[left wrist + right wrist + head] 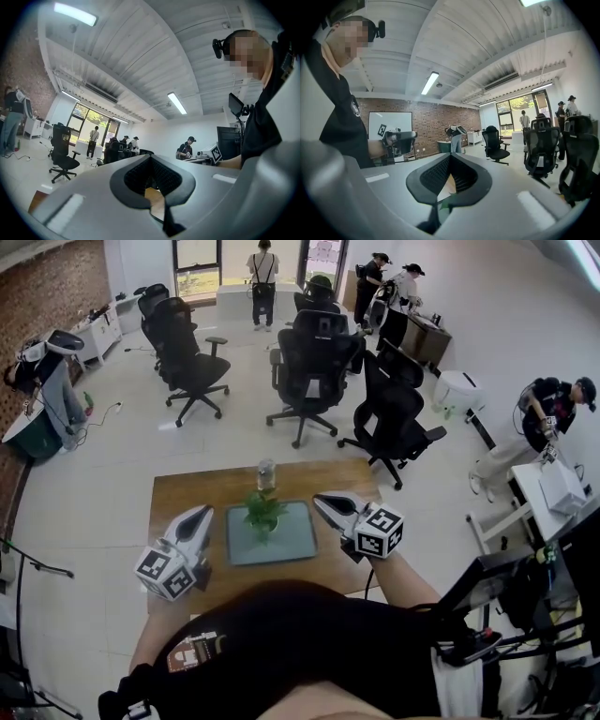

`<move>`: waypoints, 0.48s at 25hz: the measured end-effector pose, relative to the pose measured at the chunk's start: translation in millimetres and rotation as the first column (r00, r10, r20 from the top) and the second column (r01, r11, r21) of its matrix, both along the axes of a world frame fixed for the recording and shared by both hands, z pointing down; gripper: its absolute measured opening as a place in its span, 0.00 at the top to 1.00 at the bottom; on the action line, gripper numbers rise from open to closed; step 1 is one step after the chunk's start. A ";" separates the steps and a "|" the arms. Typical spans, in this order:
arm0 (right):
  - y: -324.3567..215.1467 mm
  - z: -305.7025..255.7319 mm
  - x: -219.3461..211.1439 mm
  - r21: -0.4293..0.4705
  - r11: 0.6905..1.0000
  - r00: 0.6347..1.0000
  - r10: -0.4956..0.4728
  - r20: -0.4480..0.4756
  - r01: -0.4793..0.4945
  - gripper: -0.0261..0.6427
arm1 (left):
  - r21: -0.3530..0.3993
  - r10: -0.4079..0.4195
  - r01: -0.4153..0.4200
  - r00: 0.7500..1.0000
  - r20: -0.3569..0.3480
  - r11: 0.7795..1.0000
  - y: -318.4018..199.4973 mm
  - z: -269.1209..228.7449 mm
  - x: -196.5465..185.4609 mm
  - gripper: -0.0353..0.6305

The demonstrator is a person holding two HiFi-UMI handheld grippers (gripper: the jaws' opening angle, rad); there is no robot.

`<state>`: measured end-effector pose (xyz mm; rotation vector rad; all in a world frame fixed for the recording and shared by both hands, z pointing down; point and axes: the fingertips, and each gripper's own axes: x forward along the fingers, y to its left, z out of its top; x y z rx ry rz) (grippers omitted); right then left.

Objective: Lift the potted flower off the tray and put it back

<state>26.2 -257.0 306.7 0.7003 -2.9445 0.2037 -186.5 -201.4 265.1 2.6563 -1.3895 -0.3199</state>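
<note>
Two empty claws flank a green potted flower (pixel 262 512)
Left gripper (pixel 202 514) and right gripper (pixel 321 502) have jaws together; the flower stands on a grey-green square tray (pixel 296 542) on the brown wooden table (pixel 187 491).

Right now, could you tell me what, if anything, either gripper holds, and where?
Nothing is held: left gripper and right gripper are shut, empty; the potted flower stands on the tray.

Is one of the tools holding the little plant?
No, the potted flower stands on the tray, apart from the left tool and the right tool.
</note>
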 end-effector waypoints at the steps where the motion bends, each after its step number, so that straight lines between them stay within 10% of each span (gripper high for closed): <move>1: 0.8 0.0 -1.5 0.001 1.000 1.000 -0.002 -0.002 0.002 0.94 | 0.001 -0.002 0.002 1.000 0.002 1.000 0.8 0.3 -1.6 0.95; 12: -2.1 5.2 -10.5 0.005 1.000 0.999 -0.026 -0.027 0.026 0.94 | -0.026 -0.033 0.033 0.999 -0.029 0.999 1.4 2.0 -6.2 0.95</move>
